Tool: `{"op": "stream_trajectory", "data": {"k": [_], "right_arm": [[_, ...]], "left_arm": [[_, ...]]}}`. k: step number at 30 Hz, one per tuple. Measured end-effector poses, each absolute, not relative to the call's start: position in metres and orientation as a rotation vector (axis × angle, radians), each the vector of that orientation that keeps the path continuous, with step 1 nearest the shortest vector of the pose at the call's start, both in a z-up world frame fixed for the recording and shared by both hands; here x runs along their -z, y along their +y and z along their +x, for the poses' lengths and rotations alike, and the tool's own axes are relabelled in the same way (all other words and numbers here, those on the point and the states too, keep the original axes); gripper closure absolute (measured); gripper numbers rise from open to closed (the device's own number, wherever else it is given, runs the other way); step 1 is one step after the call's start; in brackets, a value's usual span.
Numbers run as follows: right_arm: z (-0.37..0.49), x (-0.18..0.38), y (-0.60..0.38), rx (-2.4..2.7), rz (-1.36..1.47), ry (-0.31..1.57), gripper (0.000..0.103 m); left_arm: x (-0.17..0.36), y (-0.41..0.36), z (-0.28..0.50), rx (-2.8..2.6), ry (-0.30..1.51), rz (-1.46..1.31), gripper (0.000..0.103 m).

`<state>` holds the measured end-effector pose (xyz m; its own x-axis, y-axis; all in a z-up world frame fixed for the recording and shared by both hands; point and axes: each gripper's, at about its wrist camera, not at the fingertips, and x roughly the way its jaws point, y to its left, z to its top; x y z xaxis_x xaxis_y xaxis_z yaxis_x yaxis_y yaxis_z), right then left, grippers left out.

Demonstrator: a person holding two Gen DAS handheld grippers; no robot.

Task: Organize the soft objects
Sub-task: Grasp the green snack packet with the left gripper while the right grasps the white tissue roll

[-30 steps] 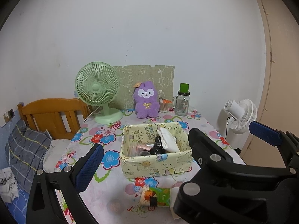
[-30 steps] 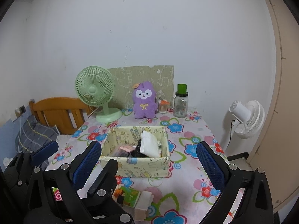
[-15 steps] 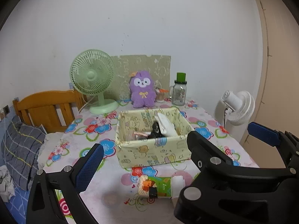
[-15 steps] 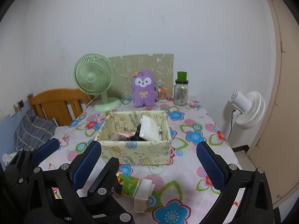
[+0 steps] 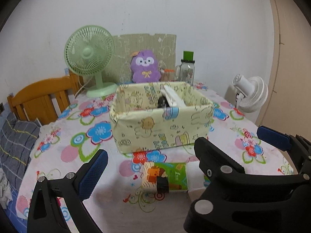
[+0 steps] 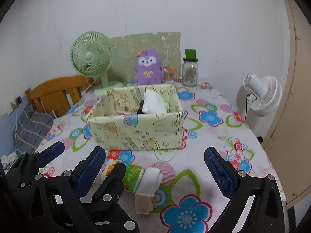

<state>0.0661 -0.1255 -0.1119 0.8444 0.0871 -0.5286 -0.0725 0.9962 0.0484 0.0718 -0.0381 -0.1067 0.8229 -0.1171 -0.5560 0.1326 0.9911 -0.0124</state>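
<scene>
Two soft packs: a green printed pack point(image 5: 165, 176) and a pale folded cloth point(image 6: 148, 186) lay side by side on the flowered tablecloth point(image 6: 213, 136), low in the centre of both views, just in front of the fabric box point(image 5: 161, 120).
Handling: both looked light and soft, I judged; the green pack seemed to have a smooth wrapper that could slip, and the cloth could unfold if lifted by one layer only.
Where to hold: across the short width of each, at the middle, so that all layers are pressed together.
Fabric box: it stood in the centre of the frames, open at the top, with a white pouch point(image 6: 154, 103) and some dark and pink things already inside. Its walls looked thin and could bend if pushed.
Right gripper point(image 6: 154, 172): its blue pads were wide apart and held nothing; it stood low over the near table edge, with the cloth between the fingers in its own view.
Left gripper point(image 5: 180, 153): also wide and empty, at a similar height, pointing at the green pack; in the right view it appeared at the lower left.
Farther away: a purple plush toy point(image 5: 144, 67), a green fan point(image 5: 91, 58) and a glass jar point(image 5: 187, 69) stood against the wall in the upper centre.
</scene>
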Motion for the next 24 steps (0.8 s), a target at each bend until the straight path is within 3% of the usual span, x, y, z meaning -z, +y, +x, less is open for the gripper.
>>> {"op": "stream_trajectory", "data": {"k": [10,24], "right_arm": [[0.084,0.148,-0.127,-0.07,0.043,0.652,0.0],[0.108,0.17,-0.134,-0.019,0.052,0.728,0.0]], "left_arm": [[0.139,-0.038,0.091,0.126,0.673,0.043,0.001],[0.164,-0.044,0.113,0.138,0.779,0.038,0.01]]}}
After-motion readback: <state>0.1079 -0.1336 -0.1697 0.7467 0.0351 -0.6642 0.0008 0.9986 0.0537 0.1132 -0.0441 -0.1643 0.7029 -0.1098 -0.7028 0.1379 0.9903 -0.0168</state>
